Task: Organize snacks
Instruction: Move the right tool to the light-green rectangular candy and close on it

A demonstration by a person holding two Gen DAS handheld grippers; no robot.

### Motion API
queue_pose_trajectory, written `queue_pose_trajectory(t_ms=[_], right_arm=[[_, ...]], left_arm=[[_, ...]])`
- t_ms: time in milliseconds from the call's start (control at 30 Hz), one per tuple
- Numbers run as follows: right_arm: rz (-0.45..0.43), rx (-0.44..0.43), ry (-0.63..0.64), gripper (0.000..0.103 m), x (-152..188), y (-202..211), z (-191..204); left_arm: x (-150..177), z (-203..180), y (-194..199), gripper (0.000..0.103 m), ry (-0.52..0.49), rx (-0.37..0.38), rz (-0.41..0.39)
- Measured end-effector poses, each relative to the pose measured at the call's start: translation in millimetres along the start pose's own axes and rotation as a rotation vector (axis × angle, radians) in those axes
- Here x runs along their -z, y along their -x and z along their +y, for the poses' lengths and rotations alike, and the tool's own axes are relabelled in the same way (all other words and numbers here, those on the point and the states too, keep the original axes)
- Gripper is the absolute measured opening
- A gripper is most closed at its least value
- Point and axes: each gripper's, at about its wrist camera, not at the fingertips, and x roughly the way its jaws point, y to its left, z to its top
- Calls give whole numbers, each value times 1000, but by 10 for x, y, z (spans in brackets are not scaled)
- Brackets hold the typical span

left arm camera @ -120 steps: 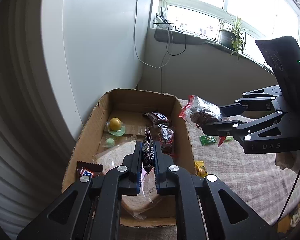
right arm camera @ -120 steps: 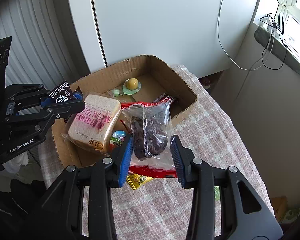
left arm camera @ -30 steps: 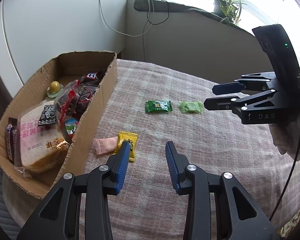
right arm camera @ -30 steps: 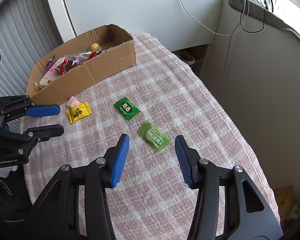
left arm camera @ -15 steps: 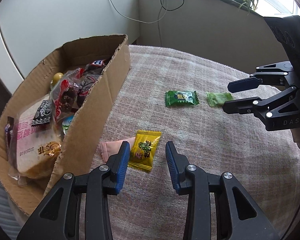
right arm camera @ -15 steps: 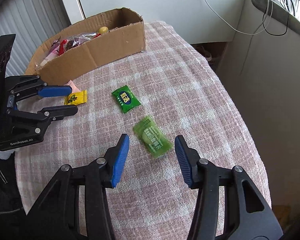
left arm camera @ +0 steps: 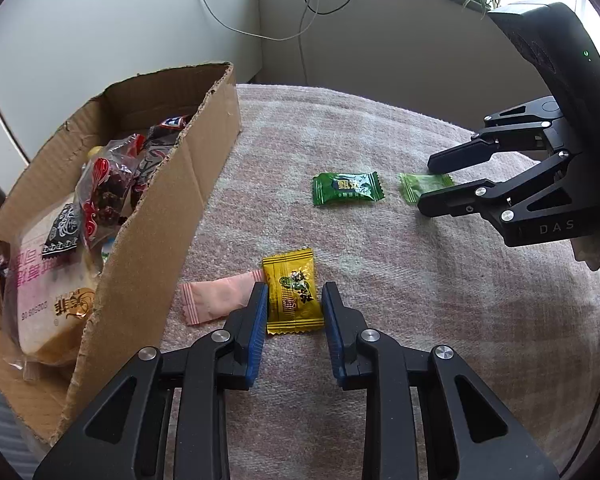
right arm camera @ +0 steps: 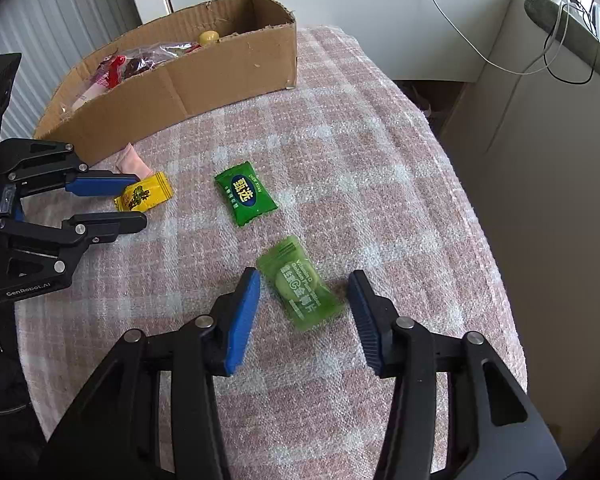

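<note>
A yellow candy (left arm camera: pixel 292 292) lies on the checked tablecloth between the fingers of my left gripper (left arm camera: pixel 294 300). Those jaws are closing, and the pads stand right at the wrapper's edges without squeezing it. In the right wrist view the left gripper (right arm camera: pixel 138 200) straddles the same yellow candy (right arm camera: pixel 144 196). A light green candy (right arm camera: pixel 300 292) lies between the fingers of my right gripper (right arm camera: pixel 303 280). Its jaws are closing too, with a gap on each side. The left wrist view shows the right gripper (left arm camera: pixel 427 186) low over that light green candy (left arm camera: pixel 420 184).
A dark green candy (right arm camera: pixel 246 194) lies between the two grippers. A pink candy (left arm camera: pixel 216 298) rests beside the yellow one, by the cardboard box (left arm camera: pixel 180 200). The box holds bread and several snack packets. The table's rounded edge (right arm camera: pixel 496 240) drops off on the right.
Both grippers came away from the box, where their earlier snacks now lie, and sank to the table. Each now straddles a candy, with its jaws narrower than half a second ago.
</note>
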Motion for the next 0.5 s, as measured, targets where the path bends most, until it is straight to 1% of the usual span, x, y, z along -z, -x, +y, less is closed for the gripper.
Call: queue_pose_trajectory(t_ms=[133, 200, 333, 500], right_arm=[[33, 14, 18, 28, -27, -4, 75], [44, 23, 21, 23, -31, -3, 103], [54, 39, -5, 23, -10, 8, 114], [60, 59, -40, 22, 15, 48, 130]], left_arm=[[-16, -42, -39, 25, -22, -1, -8], [23, -46, 21, 25, -25, 3, -11], [58, -50, 95, 25, -22, 15, -21], [95, -5, 189, 25, -13, 47, -37]])
